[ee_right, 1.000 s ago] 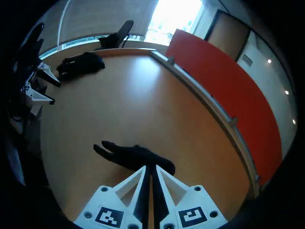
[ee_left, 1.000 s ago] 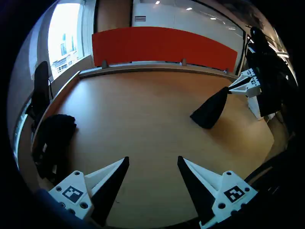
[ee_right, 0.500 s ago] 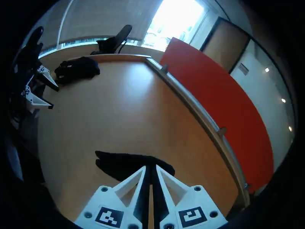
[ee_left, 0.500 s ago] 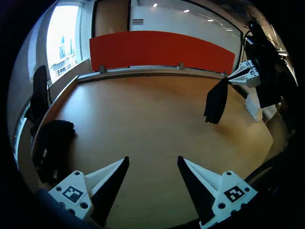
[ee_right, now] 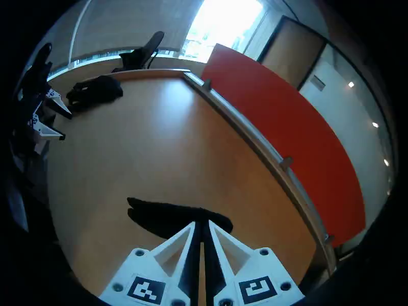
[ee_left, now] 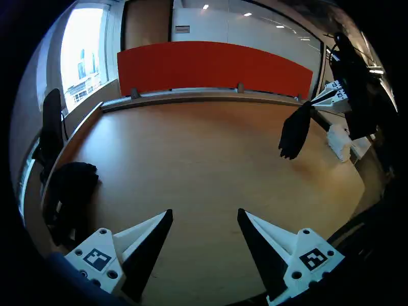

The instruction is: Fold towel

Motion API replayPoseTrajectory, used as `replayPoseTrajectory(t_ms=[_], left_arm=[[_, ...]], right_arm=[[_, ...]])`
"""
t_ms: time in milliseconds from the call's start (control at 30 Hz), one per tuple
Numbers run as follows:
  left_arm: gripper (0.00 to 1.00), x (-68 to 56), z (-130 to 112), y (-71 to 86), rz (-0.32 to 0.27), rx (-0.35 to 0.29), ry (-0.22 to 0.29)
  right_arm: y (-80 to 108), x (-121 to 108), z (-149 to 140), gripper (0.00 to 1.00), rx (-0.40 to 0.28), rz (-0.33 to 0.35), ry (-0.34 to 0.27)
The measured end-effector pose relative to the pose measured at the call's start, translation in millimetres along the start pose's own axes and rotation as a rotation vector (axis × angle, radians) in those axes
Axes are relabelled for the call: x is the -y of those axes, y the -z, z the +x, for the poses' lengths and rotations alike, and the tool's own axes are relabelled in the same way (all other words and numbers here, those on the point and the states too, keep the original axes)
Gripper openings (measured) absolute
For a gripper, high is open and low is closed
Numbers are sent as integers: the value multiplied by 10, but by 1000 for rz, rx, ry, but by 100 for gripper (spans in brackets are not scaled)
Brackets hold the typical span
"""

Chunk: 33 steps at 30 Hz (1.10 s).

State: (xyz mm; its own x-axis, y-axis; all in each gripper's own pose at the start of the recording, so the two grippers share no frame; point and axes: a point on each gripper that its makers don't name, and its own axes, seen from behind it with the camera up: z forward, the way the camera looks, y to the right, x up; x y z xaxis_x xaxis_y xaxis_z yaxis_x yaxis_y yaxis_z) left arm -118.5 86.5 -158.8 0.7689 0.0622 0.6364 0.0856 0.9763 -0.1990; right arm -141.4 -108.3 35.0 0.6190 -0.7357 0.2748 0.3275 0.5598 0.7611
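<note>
Aloft, dark towel (ee_left: pixel 295 133) nipped in R claw (ee_right: pixel 203 223) (L claw (ee_left: pixel 204 214) agape)

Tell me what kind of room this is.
Most likely an office or meeting room: a large wooden table, a red divider panel along its far edge, and an office chair beside a big window.

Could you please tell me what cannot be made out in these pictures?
Right gripper view: the fingers of the right gripper cover the black towel where they pinch it, so the held edge is hidden.
Left gripper view: the towel hangs far off; folds too small to tell.
Left gripper view: black heap at the left of the table; too dark to identify.
</note>
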Motion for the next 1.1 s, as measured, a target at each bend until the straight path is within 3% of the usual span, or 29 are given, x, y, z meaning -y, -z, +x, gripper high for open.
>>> replayPoseTrajectory(t_ms=[1100], left_arm=[[94,-52,-37,14,37,22,4]], right_arm=[[358,-1251,-1272,4,190,-89,-56]])
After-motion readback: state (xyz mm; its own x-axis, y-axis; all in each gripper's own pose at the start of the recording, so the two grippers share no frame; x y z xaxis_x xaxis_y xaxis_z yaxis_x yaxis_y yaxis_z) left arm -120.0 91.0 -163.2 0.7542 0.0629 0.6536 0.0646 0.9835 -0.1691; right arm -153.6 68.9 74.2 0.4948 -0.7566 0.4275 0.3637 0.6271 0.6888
